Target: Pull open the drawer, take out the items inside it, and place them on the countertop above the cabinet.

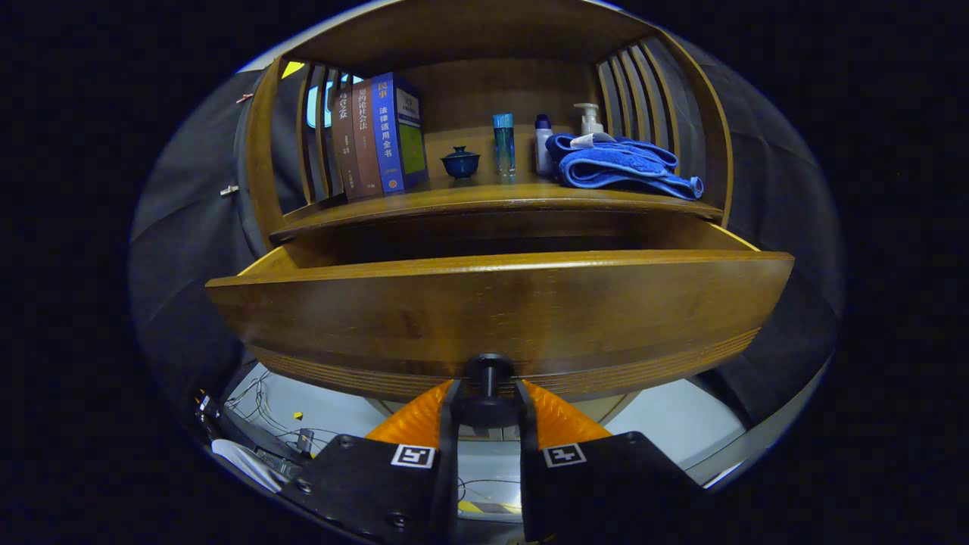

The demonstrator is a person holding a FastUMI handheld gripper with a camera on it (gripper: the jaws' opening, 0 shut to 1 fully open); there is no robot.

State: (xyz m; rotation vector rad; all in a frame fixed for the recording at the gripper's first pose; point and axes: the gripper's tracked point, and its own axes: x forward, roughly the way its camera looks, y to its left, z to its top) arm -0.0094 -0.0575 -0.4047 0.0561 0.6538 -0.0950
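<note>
The gripper (pixel 487 397) has both fingers (pixel 424 420) clamped on the dark round knob (pixel 488 378) that sticks out from the lower middle of the drawer front, one finger pressing on each side of it. The drawer (pixel 500 310) stands pulled out from the wooden cabinet (pixel 484 45), its broad curved front just ahead of the fingers and its top edge level (the inside of the drawer is hidden behind that front, so what lies in it cannot be told). A dark gap shows between the drawer's top edge and the table (pixel 492 198) above it, which is the cabinet's countertop.

On that table, beyond the drawer, several things stand in a row. At the left, three books (pixel 378 136) stand upright, leaning lightly against the slatted side of the cabinet. Near them, toward the middle, sits a small dark blue lidded cup (pixel 460 162). Beside it stands a slim blue bottle (pixel 504 144), then a white bottle with a dark cap (pixel 543 147), and just behind the towel a white pump bottle (pixel 589 119). A folded blue towel (pixel 617 165) lies at the right end, touching the white bottle's side.

Below the drawer, a pale floor (pixel 666 420) shows with loose cables (pixel 261 393) at the left.
</note>
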